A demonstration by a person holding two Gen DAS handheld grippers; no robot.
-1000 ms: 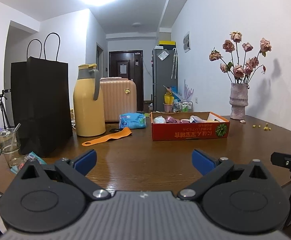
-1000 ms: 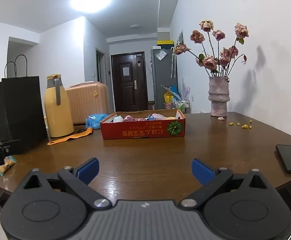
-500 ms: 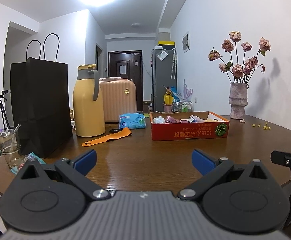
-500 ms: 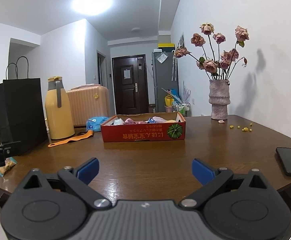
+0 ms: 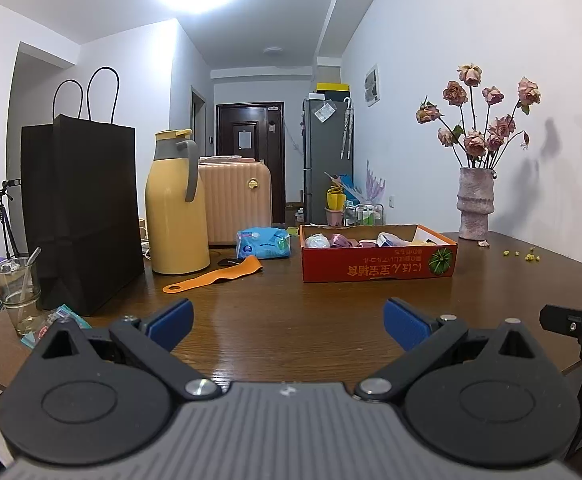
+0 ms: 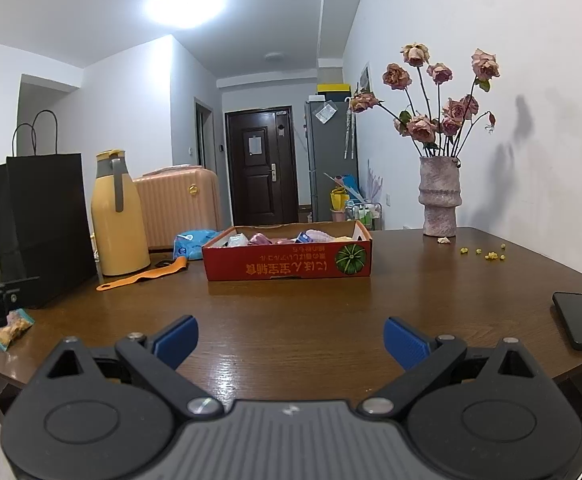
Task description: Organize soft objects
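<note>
A low red cardboard box stands on the brown table, holding several soft items in white, pink and blue wrappers. A blue soft pack lies left of the box, behind an orange strap. My left gripper hovers open over the near table edge, well short of the box, nothing between its blue pads. My right gripper is likewise open and empty, facing the box from the near edge.
A black paper bag and a yellow thermos stand at the left. A glass and snack packets sit by the left edge. A vase of dried roses stands at the far right, a phone near the right edge.
The right wrist view has risen or tilted slightly, so the box and table appear a little lower. The left view is almost the same. Both grippers stay open.
</note>
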